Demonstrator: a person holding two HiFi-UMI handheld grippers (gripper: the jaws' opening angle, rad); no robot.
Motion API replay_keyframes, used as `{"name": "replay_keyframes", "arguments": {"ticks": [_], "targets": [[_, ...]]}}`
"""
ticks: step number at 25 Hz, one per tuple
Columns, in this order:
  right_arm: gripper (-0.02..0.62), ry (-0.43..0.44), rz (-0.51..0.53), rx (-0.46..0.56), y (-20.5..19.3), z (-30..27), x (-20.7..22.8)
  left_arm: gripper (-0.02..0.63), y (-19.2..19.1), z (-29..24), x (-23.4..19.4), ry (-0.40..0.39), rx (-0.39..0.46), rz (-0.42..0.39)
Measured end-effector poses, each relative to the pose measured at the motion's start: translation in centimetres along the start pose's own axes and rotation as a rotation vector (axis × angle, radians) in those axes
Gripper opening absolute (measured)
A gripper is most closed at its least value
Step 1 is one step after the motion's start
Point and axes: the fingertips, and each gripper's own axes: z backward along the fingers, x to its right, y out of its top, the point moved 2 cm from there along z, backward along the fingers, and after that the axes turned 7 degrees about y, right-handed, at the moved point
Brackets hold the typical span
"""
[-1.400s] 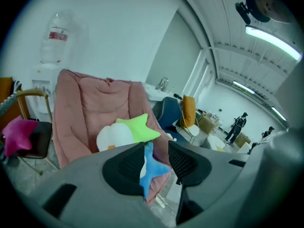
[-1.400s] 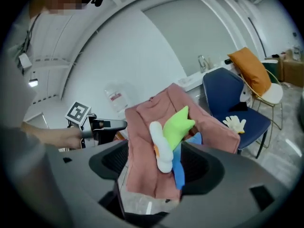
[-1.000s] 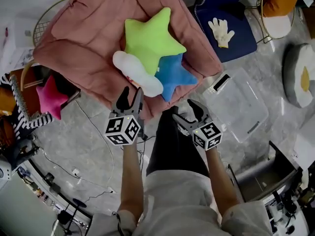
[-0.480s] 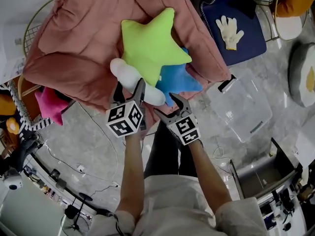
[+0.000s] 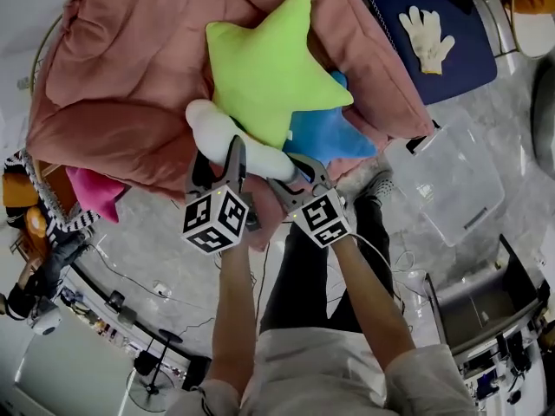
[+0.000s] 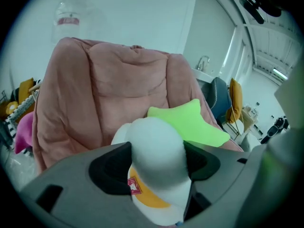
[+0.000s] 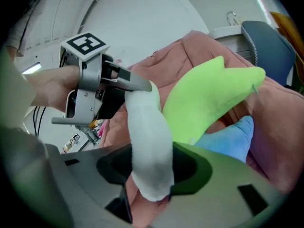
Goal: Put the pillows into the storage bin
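Straddling white pillow (image 5: 211,126) with left gripper (image 5: 215,156), jaws just opened wide; pinching its right end with right gripper (image 5: 295,176), jaws just closing. On quilt's (image 5: 121,76) near edge, under green star (image 5: 269,68).

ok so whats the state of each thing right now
white pillow: lying on pink blanket, between both grippers' jaws
left gripper: jaws just opened, white pillow between them
right gripper: jaws just closing, pressing white pillow's end
green star pillow: resting on blue star pillow
blue star pillow: partly covered
storage bin: no pillows inside
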Motion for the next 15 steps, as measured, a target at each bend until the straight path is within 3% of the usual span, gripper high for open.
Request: {"name": "replay_keyframes", "arguments": {"ticks": [4, 11, 15], "targets": [[0.161, -0.009, -0.004, 0.085, -0.9, 0.6, -0.9, 0.257, -0.9, 0.7, 0.2, 0.002, 0.048, -0.035], [0.118, -0.052, 0.018, 0.126, -2.5, 4.4, -2.1, 0.235, -2.7, 4.3, 3.8, 0.001, 0.139, -0.200], [0.117, -0.065, 0.009, 0.129, -4.5, 9.0, -3.0, 0.235, -5.4, 7.1, 6.5, -0.028, 0.125, -0.171]]}}
